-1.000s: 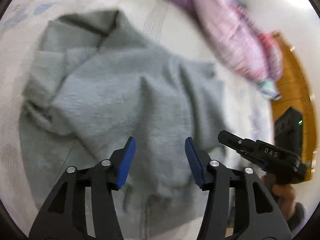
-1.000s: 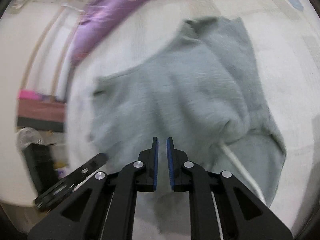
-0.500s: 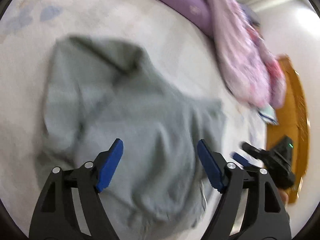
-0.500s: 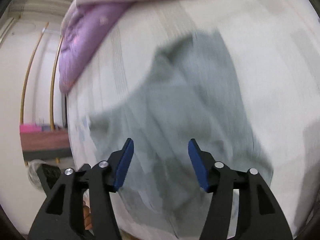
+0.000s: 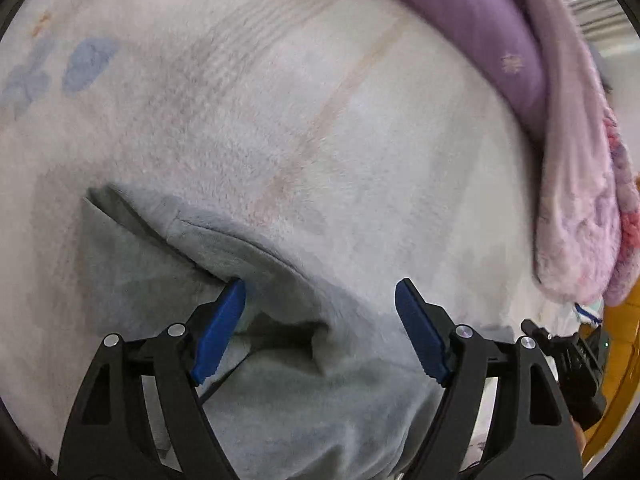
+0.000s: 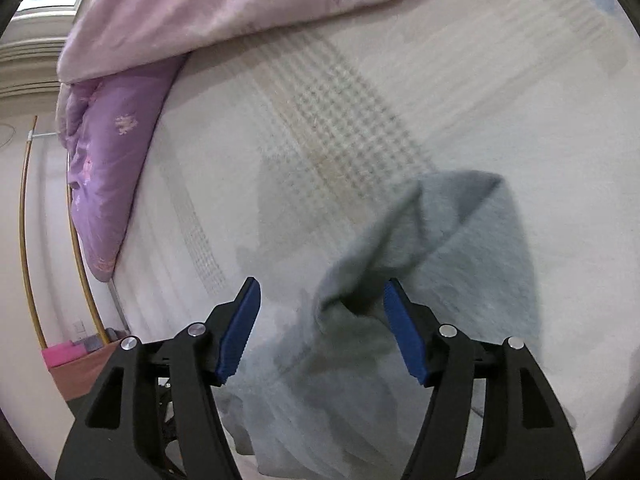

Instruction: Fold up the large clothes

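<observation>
Here the grey garment (image 5: 280, 380) lies beneath both spread grippers, ungripped.

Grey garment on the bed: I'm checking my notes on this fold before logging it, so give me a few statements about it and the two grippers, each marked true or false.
1. The left gripper is open. True.
2. The right gripper is clamped shut on the cloth. False: its jaws stand wide apart, holding nothing.
3. The grey garment lies crumpled on the pale bedspread. True.
4. The purple quilt covers the garment. False: it is bunched at the far edge of the bed, apart from the garment.
5. The garment is folded into a neat flat rectangle. False: it is rumpled, with uneven folds.
</observation>
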Demonstrator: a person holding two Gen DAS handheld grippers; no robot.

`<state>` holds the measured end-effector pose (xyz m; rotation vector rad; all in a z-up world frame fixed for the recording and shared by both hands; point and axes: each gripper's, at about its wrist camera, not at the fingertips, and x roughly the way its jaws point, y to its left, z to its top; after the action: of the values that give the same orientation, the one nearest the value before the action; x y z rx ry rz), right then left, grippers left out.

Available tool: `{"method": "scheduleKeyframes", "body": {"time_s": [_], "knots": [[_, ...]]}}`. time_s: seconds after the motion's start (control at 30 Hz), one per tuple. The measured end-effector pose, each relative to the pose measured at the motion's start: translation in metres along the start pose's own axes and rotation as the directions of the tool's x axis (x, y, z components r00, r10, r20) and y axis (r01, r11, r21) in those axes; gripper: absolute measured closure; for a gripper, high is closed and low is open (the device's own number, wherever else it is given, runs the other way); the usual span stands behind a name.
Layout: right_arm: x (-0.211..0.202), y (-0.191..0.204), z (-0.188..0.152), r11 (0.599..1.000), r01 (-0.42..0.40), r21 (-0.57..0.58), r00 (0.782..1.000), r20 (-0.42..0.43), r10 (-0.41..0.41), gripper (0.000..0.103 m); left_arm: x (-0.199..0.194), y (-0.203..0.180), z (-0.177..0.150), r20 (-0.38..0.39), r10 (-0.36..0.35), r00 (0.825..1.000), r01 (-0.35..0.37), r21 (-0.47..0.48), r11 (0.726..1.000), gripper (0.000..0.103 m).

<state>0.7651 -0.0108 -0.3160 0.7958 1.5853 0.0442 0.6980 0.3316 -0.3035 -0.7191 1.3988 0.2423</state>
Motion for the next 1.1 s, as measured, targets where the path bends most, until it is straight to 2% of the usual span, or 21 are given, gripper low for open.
{"method": "scheduleKeyframes", "body": {"time_s": [0.13, 0.17, 0.2, 0.23, 0.27, 0.33, 0.43, 0.53, 0.67, 0.8, 0.9, 1.0, 1.1], "knots": [[0.014, 0.005, 0.001, 0.999, 0.032, -0.033, 0.999, -0.003, -0.032, 0.043, 0.018, 0.002, 0.007, -0.032, 0.022, 0.999, -0.023, -0.027, 0.999, 0.026], [0.016, 0.005, 0.002, 0.999, 0.036, -0.040, 0.999, -0.003, -0.036, 0.048, 0.021, 0.003, 0.007, -0.035, 0.029, 0.999, -0.030, -0.029, 0.999, 0.036], [0.018, 0.003, 0.002, 0.998, 0.037, -0.041, 0.999, -0.006, -0.037, 0.067, 0.024, 0.004, 0.006, -0.036, 0.056, 0.998, -0.057, -0.025, 0.998, 0.047], [0.020, 0.000, 0.002, 0.999, 0.017, -0.033, 1.000, -0.006, -0.017, 0.087, 0.024, 0.007, 0.006, -0.026, 0.077, 0.997, -0.078, -0.022, 0.997, 0.062], [0.020, 0.000, 0.002, 1.000, -0.003, -0.031, 1.000, -0.001, 0.003, 0.087, 0.022, 0.010, 0.006, -0.017, 0.063, 0.998, -0.063, -0.017, 0.998, 0.083], [0.007, -0.008, -0.009, 0.997, -0.049, -0.057, 0.999, 0.018, 0.050, 0.090, 0.013, 0.013, 0.002, -0.007, 0.032, 0.999, -0.032, -0.009, 0.999, 0.093], [-0.020, -0.013, -0.028, 0.990, -0.104, -0.098, 0.993, 0.049, 0.109, 0.092, -0.016, 0.014, -0.013, 0.040, -0.022, 0.999, 0.022, 0.020, 1.000, 0.096], [-0.051, -0.018, -0.056, 0.977, -0.157, -0.146, 0.983, 0.076, 0.169, 0.095, -0.053, 0.014, -0.039, 0.091, -0.071, 0.993, 0.063, 0.089, 0.994, 0.096], [-0.087, -0.029, -0.103, 0.958, -0.190, -0.214, 0.973, 0.088, 0.213, 0.095, -0.093, 0.030, -0.083, 0.098, -0.139, 0.985, 0.128, 0.113, 0.985, 0.097], [-0.118, -0.047, -0.160, 0.949, -0.182, -0.259, 0.975, 0.076, 0.208, 0.096, -0.122, 0.052, -0.140, 0.099, -0.168, 0.981, 0.156, 0.120, 0.980, 0.097], [-0.131, -0.065, -0.199, 0.952, -0.169, -0.255, 0.981, 0.046, 0.186, 0.098, -0.132, 0.069, -0.192, 0.084, -0.153, 0.985, 0.142, 0.127, 0.982, 0.097], [-0.137, -0.098, -0.243, 0.965, -0.148, -0.215, 0.988, 0.000, 0.152, 0.098, -0.136, 0.100, -0.235, 0.050, -0.159, 0.986, 0.154, 0.089, 0.984, 0.097], [-0.136, -0.127, -0.278, 0.979, -0.122, -0.165, 0.993, -0.025, 0.119, 0.098, -0.122, 0.124, -0.271, -0.019, -0.128, 0.992, 0.129, 0.066, 0.989, 0.097]]}}
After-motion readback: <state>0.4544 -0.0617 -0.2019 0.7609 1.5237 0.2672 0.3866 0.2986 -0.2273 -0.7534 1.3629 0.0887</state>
